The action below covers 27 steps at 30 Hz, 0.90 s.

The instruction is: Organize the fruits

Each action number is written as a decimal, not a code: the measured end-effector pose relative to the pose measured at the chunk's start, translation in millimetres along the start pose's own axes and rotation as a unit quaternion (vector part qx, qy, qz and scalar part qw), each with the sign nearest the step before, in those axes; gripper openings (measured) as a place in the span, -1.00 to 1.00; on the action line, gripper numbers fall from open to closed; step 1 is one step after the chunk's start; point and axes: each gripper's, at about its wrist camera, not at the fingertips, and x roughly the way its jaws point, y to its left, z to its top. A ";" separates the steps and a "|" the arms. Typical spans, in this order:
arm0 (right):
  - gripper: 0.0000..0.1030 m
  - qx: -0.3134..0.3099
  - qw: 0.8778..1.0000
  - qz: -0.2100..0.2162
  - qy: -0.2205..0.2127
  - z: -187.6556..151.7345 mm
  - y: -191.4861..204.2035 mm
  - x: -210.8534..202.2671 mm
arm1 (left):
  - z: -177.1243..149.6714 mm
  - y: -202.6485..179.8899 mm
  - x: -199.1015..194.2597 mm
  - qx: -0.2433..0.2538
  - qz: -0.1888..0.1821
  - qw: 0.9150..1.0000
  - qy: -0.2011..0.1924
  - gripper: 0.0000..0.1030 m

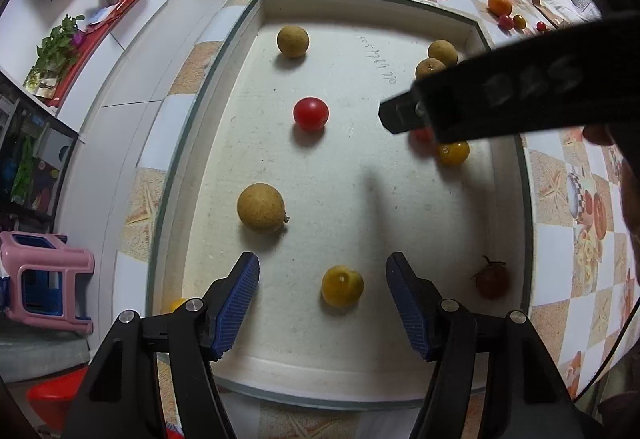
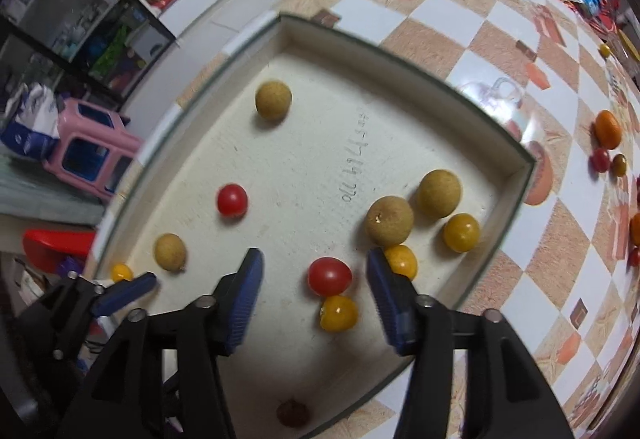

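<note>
A shallow white tray [image 1: 360, 19] on the checkered tablecloth holds loose fruit. My left gripper [image 1: 323, 263] hangs open over its near end, and a yellow tomato [image 1: 342, 286] lies between its blue pads without touching them. A tan longan [image 1: 261, 208] and a red tomato [image 1: 311, 113] lie farther in. My right gripper [image 2: 314, 259] is open too, with a red tomato [image 2: 329, 276] lying free between its pads and a yellow tomato [image 2: 338, 313] just below that. Its right pad stands close to another yellow tomato [image 2: 401, 261]. Two longans [image 2: 390, 220] rest nearby.
A dark red fruit [image 1: 491, 280] sits in the tray's near right corner. An orange and small tomatoes [image 2: 608, 143] lie on the tablecloth [image 2: 460, 11] outside the tray. The right tool's black body [image 1: 500, 99] crosses the left wrist view. A pink stool [image 1: 44, 279] stands on the floor.
</note>
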 end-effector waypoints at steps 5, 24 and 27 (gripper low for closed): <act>0.68 0.029 1.000 0.006 -0.003 -6.8 -4.9 -28.2 | 5.2 7.3 -14.6 -0.004 -0.004 1.000 0.009 0.39; 1.00 0.092 0.993 -0.060 0.033 -44.0 -7.4 -67.3 | 8.8 12.2 -48.1 0.024 0.003 0.999 0.022 1.00; 1.00 0.096 0.993 -0.064 0.039 -48.0 -6.7 -72.0 | 9.2 11.8 -54.3 0.029 0.011 0.999 0.026 1.00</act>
